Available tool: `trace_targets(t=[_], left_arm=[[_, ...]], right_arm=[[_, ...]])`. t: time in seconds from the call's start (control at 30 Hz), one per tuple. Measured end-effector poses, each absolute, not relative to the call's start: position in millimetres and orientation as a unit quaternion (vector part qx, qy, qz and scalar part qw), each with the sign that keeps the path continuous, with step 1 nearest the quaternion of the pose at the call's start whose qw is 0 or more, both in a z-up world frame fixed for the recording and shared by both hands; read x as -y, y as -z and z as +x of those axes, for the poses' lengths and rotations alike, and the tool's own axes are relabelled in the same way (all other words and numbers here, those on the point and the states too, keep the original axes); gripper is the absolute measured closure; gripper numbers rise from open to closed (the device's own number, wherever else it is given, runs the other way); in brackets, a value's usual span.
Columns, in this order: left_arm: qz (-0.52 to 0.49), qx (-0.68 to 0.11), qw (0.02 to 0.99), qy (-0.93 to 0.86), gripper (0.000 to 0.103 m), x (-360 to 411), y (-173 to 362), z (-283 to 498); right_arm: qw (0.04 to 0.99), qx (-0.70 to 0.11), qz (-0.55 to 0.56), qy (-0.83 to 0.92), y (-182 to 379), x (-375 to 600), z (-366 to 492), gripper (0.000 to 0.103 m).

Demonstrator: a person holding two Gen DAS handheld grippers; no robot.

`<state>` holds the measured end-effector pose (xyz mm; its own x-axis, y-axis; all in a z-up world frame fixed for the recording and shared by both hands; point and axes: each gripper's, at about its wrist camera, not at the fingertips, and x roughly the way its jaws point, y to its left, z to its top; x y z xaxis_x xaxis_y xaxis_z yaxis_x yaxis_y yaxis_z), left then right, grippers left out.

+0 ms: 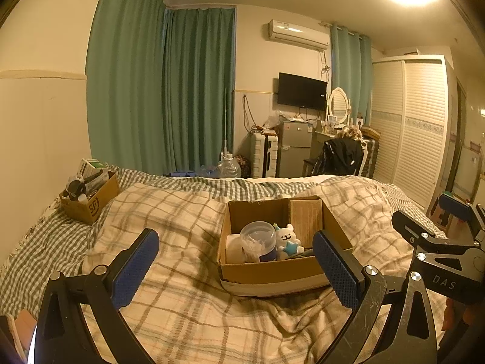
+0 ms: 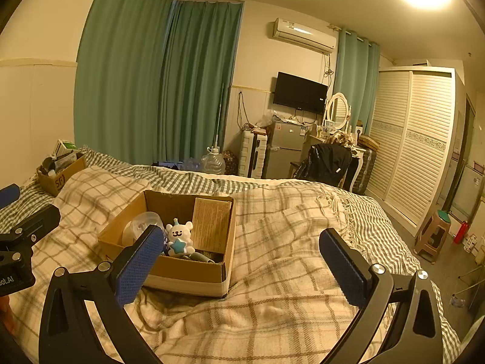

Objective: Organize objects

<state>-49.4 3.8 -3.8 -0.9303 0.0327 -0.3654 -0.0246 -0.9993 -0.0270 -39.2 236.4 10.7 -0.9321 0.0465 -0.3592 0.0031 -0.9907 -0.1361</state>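
Both grippers hang above a bed covered with a plaid blanket (image 2: 272,273), and both are empty. The left gripper (image 1: 236,268) has its two blue-padded fingers spread wide, with nothing between them; its right finger stands in front of the near right corner of a cardboard box (image 1: 266,273) in the left wrist view. The right gripper (image 2: 250,268) is also spread wide and holds nothing; its left finger overlaps the near left side of the same box (image 2: 188,273) in the right wrist view. The box lies on the blanket near the middle of the bed. Inside it there are a clear round container (image 1: 257,238) on the left, a white bear toy (image 1: 288,239) with a blue star beside it, and a tan flat packet (image 1: 305,218) that leans against the back right wall. A second cardboard box (image 1: 91,203), filled with small items, sits far away at the left edge of the bed, near the green curtain (image 1: 160,91).
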Motion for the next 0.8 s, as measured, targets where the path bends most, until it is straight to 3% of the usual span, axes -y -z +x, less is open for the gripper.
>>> trace_targets(t=[0.8], left_arm=[[-0.196,0.007,0.016,-0.980,0.000,-4.1,7.4,-52.3]], right_arm=[[0.013,0.067,-0.189,-0.980,-9.8,-232.3,-41.0,0.000]])
